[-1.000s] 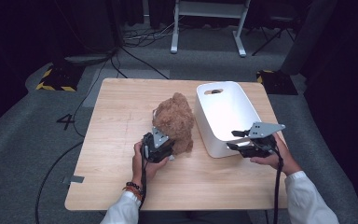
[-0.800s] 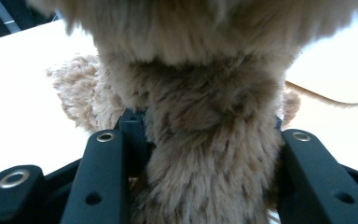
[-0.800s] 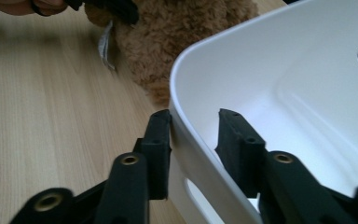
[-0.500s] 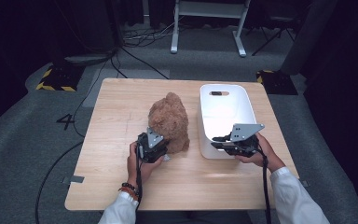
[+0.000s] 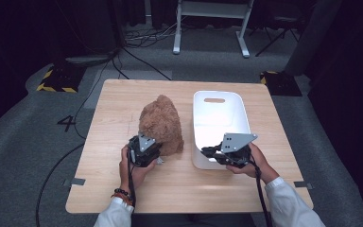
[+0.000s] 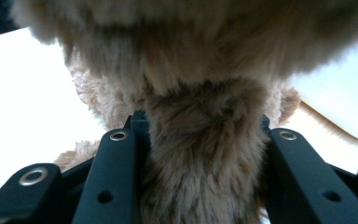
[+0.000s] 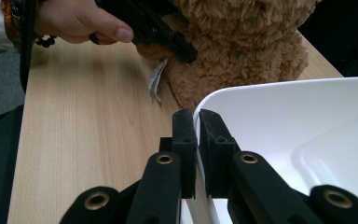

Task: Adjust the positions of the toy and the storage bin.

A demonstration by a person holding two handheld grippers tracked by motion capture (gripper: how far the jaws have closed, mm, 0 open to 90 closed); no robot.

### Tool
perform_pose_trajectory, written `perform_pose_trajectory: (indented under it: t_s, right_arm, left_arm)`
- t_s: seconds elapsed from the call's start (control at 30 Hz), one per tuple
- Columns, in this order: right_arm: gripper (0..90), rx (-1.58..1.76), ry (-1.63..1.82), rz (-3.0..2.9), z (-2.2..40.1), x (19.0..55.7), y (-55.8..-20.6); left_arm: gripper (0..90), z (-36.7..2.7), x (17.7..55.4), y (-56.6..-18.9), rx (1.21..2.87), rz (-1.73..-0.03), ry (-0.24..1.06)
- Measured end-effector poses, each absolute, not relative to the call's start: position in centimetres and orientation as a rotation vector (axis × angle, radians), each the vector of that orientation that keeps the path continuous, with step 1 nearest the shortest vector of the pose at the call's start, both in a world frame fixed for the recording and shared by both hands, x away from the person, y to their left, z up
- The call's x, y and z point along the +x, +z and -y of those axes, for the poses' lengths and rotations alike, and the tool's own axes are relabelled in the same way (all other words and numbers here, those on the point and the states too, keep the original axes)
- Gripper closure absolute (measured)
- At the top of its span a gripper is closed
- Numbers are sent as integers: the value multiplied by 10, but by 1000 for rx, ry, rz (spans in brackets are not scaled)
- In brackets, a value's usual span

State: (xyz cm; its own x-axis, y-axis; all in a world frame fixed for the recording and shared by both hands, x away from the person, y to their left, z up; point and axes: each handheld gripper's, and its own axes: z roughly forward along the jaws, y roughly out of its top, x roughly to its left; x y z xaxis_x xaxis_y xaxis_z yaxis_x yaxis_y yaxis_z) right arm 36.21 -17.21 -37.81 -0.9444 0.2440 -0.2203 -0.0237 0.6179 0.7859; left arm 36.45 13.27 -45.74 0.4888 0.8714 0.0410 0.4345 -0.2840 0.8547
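Right gripper view, right gripper (image 7: 196, 122) pinching white bin (image 7: 307, 121) rim, teddy bear (image 7: 242, 51) just beside.

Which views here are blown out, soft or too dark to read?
Left gripper view: background blown out to white, the teddy bear so close that its fur is soft. Right gripper view: evenly lit, the white bin rim sharp between the right gripper jaws. High view: wooden table well lit, the surrounding floor falling into darkness.
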Motion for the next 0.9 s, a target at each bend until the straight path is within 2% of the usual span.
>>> perform_pose_trajectory:
  t_s: [0.17,0.3,0.4,0.43,0.53,0.67,0.9]
  right_arm:
    - [853,211,1258,-2543,170,362,-378]
    - [714,220,1313,-2531,173,357,-372]
    - [680,220,1315,-2510,176,353,-366]
    - [642,206,1315,-2513,179,351,-363]
    - [628,216,1308,-2484,189,347,-357]
    - [557,298,1330,-2420,216,351,-348]
    - [534,431,1323,-2316,254,359,-340]
  left_arm:
    - [614,-134,363,-458,1900,-1081,659]
    - [614,-134,364,-458,1904,-1074,658]
    - [615,-133,364,-458,1904,-1075,658]
    - [615,-133,364,-458,1904,-1076,660]
    - [616,-133,364,-458,1905,-1073,662]
    - [615,-132,364,-459,1909,-1066,666]
    - [613,-132,364,-460,1906,-1058,663]
